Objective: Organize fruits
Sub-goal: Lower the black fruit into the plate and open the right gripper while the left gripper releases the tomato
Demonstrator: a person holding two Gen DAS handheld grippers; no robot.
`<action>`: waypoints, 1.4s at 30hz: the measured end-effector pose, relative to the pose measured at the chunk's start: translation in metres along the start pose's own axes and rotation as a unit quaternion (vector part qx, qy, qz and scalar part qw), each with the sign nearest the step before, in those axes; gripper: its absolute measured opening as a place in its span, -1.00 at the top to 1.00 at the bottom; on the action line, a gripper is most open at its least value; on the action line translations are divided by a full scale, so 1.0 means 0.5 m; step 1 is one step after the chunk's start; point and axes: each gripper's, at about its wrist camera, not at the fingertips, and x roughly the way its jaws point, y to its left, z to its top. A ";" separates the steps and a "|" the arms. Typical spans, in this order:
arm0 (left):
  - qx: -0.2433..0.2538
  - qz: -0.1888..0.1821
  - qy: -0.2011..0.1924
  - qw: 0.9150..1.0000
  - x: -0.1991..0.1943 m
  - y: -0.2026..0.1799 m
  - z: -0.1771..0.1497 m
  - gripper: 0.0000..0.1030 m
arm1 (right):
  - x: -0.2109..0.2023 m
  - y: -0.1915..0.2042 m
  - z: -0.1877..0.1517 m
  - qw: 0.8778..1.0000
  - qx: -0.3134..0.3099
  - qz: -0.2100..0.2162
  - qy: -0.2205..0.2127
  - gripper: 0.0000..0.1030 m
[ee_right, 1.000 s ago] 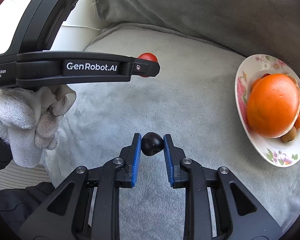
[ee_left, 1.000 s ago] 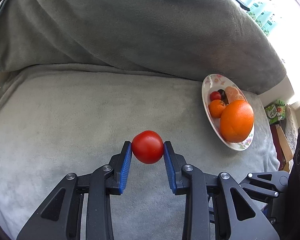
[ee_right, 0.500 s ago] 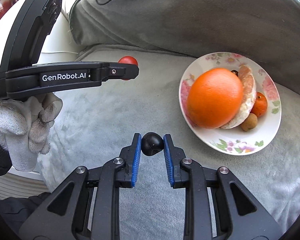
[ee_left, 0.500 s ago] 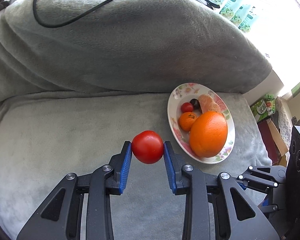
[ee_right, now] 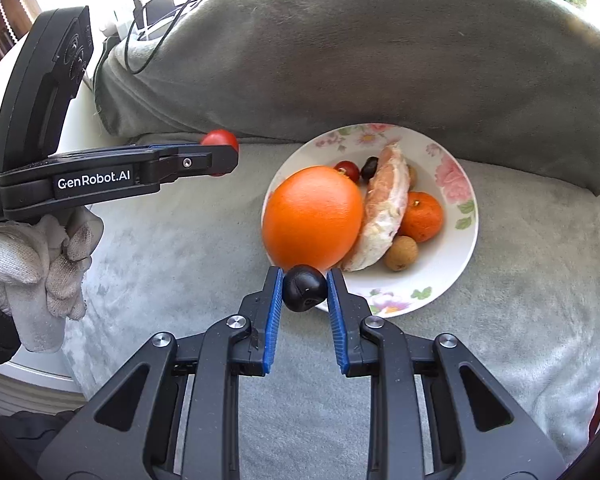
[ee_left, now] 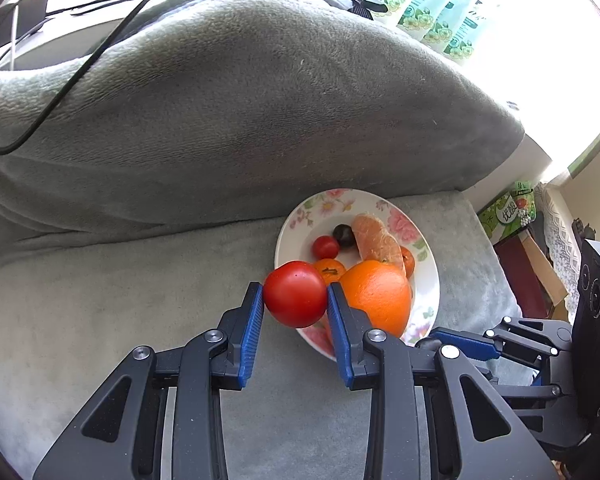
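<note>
Bright backlight, blown-out, fisheye-warped edges

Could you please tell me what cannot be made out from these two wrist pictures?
- Left wrist view: the right claw sits behind the left claw; what it holds is hidden.
- Left wrist view: the large orange and red tomato cover the plate's near rim.
- Right wrist view: the left claw's arm hides most of the tomato.
- Right wrist view: the small dark fruit cannot be identified.
</note>
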 end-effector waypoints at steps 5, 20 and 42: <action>0.014 -0.004 0.004 1.000 0.016 -0.025 0.023 0.41 | -0.004 -0.032 0.009 1.000 0.013 -0.011 -0.005 0.54; 0.031 -0.016 0.013 0.999 0.049 -0.074 0.060 0.41 | 0.016 -0.083 0.019 0.999 0.036 -0.028 -0.006 0.54; 0.030 -0.019 0.022 0.999 0.061 -0.088 0.074 0.40 | 0.030 -0.082 0.025 0.999 0.033 -0.035 -0.002 0.54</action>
